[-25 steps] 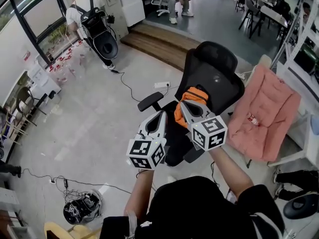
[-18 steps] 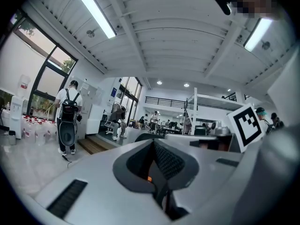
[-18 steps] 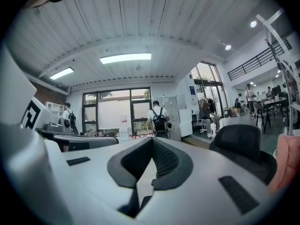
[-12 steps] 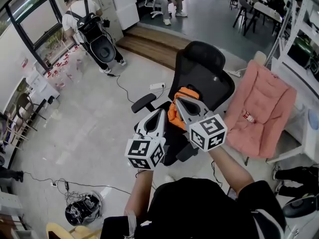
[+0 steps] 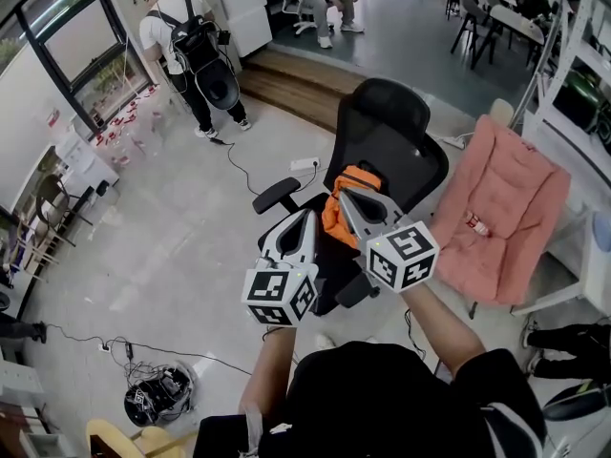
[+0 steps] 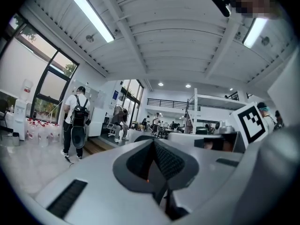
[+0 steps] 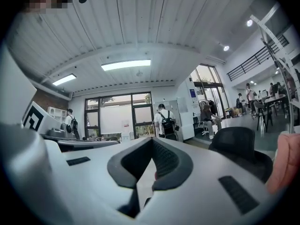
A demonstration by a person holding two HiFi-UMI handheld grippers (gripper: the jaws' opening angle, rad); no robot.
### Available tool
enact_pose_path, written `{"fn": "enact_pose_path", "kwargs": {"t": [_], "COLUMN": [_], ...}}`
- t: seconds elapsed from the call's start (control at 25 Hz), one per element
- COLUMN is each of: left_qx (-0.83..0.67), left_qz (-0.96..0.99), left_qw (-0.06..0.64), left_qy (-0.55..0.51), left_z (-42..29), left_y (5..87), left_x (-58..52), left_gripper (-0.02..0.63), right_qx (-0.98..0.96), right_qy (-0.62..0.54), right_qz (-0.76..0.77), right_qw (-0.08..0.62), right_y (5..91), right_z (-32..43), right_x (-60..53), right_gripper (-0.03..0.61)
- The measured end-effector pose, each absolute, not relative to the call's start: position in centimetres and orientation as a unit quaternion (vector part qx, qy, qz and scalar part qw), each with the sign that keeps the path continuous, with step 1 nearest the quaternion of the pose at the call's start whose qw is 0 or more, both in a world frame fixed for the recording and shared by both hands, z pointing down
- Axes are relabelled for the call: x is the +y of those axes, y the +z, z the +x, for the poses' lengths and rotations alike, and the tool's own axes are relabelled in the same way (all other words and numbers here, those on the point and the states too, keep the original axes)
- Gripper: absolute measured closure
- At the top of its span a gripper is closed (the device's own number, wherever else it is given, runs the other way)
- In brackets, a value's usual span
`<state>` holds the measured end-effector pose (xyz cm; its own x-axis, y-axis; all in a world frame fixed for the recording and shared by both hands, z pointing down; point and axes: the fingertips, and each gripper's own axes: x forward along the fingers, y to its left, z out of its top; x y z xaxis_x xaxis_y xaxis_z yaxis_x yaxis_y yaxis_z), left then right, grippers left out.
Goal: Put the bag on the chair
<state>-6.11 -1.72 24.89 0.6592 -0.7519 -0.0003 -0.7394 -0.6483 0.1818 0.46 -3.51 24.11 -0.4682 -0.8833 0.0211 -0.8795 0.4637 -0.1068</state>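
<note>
An orange bag [image 5: 339, 208] lies on the seat of a black office chair [image 5: 391, 127] in the head view, its lower part hidden behind my right gripper. My right gripper [image 5: 349, 197] is held up in front of the bag, jaws shut and empty. My left gripper [image 5: 307, 219] hovers just left of it over the chair's edge, jaws also together with nothing between them. The left gripper view shows its closed jaws [image 6: 153, 142] pointing up at the hall. In the right gripper view the closed jaws [image 7: 152, 142] stand left of the chair's backrest [image 7: 236, 146].
A pink padded chair [image 5: 501, 208] stands right of the black one. A power strip [image 5: 307, 163] and its cable lie on the floor behind the chair. A person with a backpack [image 5: 191, 41] stands by the windows. A tangle of cables and a dark helmet [image 5: 158, 394] lie at lower left.
Both grippers stay almost where they were, shut. The person with the backpack has stepped a little to the right by the windows.
</note>
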Motion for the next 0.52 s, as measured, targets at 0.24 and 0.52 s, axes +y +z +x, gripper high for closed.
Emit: {"fn": "enact_pose_path", "kwargs": {"t": [0.24, 0.52], "left_qx": [-0.412, -0.407], "left_qz": [0.906, 0.908], "left_qw": [0.086, 0.087], "left_qy": [-0.045, -0.042], "left_z": [-6.37, -5.76], "left_y": [24.82, 24.73], "left_x": [-1.60, -1.16], "left_gripper": [0.605, 0.605], "right_qx": [0.855, 0.852], "right_qy": [-0.054, -0.061], "right_qz": [-0.515, -0.519], "right_qw": [0.014, 0.011], "right_y": [24.61, 25.04], "right_z": [0.38, 0.94], "right_x": [-3.38, -3.03], "right_gripper": [0.577, 0.577]}}
